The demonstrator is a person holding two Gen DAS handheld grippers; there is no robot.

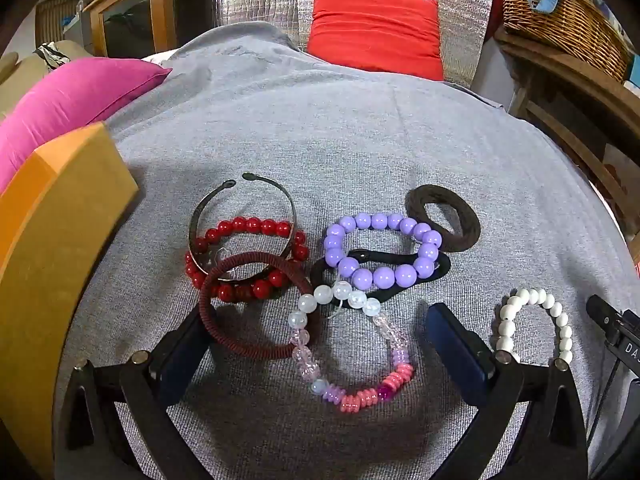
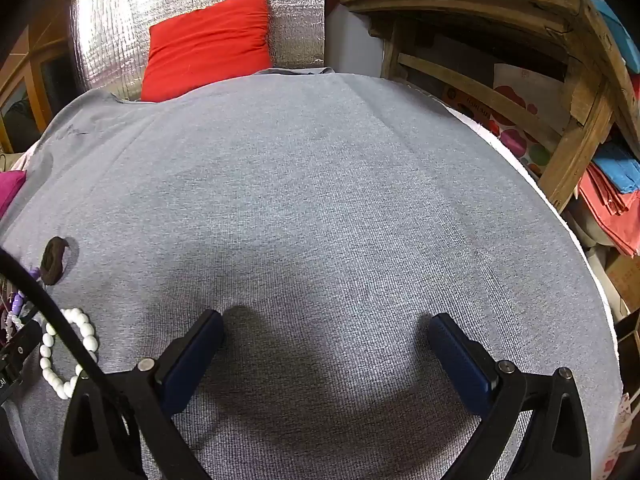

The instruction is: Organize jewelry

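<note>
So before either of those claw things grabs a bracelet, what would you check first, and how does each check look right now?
1. Left gripper open: ok, jaws wide, nothing pinched.
2. Right gripper open and free: ok, only bare grey cloth between its fingers.
3. A piece within the left gripper's span: ok, the pink and clear bead bracelet lies between the fingers.
4. That bracelet free of its neighbours: not ok, it overlaps the dark red braided ring and the black band.
5. An easy loose piece: ok, the white bead bracelet lies apart.
6. Somewhere to put things: cannot tell, the yellow box shows only its outside.
</note>
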